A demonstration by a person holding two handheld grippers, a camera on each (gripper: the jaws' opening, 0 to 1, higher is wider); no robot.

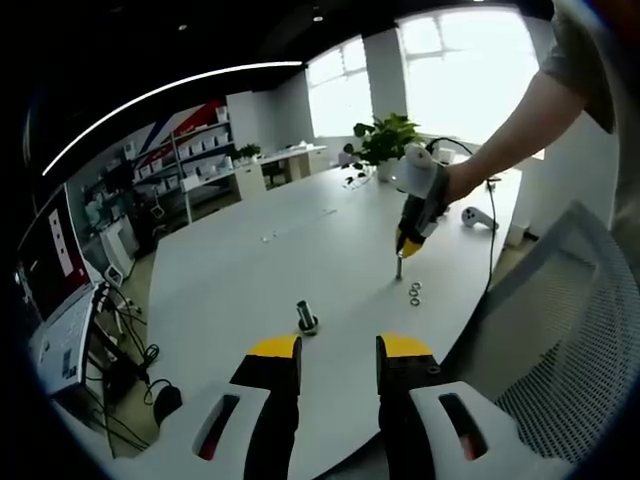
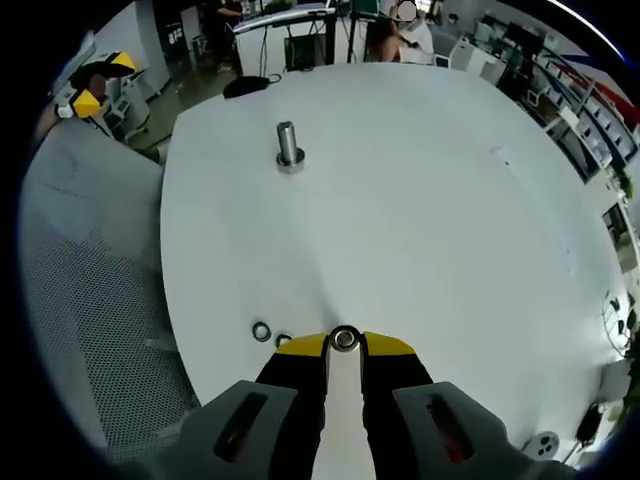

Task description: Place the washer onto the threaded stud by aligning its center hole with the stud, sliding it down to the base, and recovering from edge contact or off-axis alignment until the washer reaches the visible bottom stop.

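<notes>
A short threaded stud (image 1: 306, 318) (image 2: 288, 145) stands upright on its base on the white table (image 1: 250, 260) (image 2: 420, 200). My right gripper (image 2: 344, 345) is shut on a small metal washer (image 2: 345, 338), pinched between its yellow-tipped jaws just above the tabletop. In the left gripper view the right gripper (image 1: 400, 262) points down at the table to the right of the stud, held by a person's hand. Two loose washers (image 1: 415, 293) (image 2: 262, 331) lie close beside it. My left gripper (image 1: 340, 350) is open and holds nothing, just short of the stud. It also appears as the left gripper (image 2: 92, 85) at the far table edge.
A grey mesh chair (image 1: 570, 330) (image 2: 90, 280) stands against the table's near edge. A potted plant (image 1: 385, 140), a white controller (image 1: 478, 216) and a black cable (image 1: 490, 250) are at the far end. Shelves and desks line the room behind.
</notes>
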